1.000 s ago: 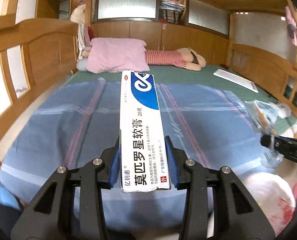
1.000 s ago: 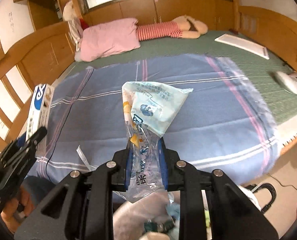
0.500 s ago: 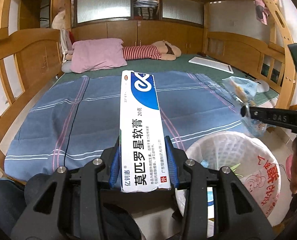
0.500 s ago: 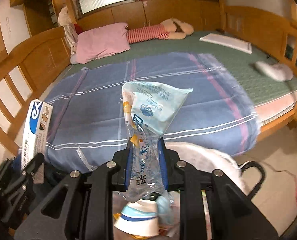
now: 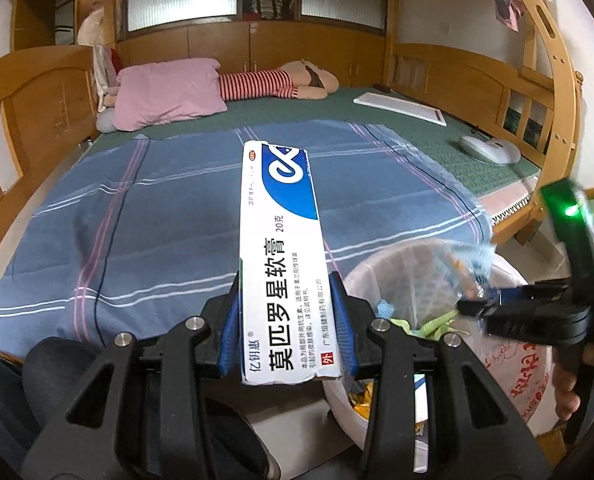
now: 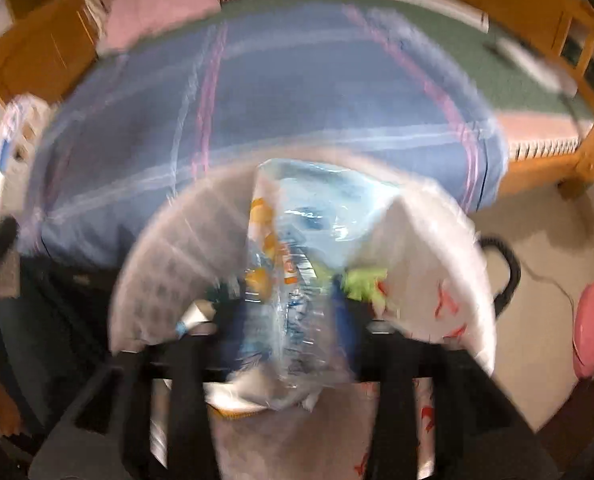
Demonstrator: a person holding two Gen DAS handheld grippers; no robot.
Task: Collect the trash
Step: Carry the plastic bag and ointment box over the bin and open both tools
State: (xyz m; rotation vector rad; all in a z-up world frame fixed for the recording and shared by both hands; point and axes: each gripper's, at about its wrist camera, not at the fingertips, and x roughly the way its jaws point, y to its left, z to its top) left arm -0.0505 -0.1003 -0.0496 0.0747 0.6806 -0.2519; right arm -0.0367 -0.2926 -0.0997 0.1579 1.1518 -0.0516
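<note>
My left gripper [image 5: 284, 334]: blue pads clamp a long flat cardboard ointment box [image 5: 281, 248], beside the bin. My right gripper [image 6: 287, 320]: jaws just opening, crinkled clear plastic wrapper [image 6: 297, 248] between them, over the white lattice-walled trash bin [image 6: 165, 280].

Home bedroom, wooden bed frame [image 5: 33, 92], pink pillow [image 5: 169, 94], plaid blue sheet [image 5: 169, 216], lined bin [image 5: 413, 264]
</note>
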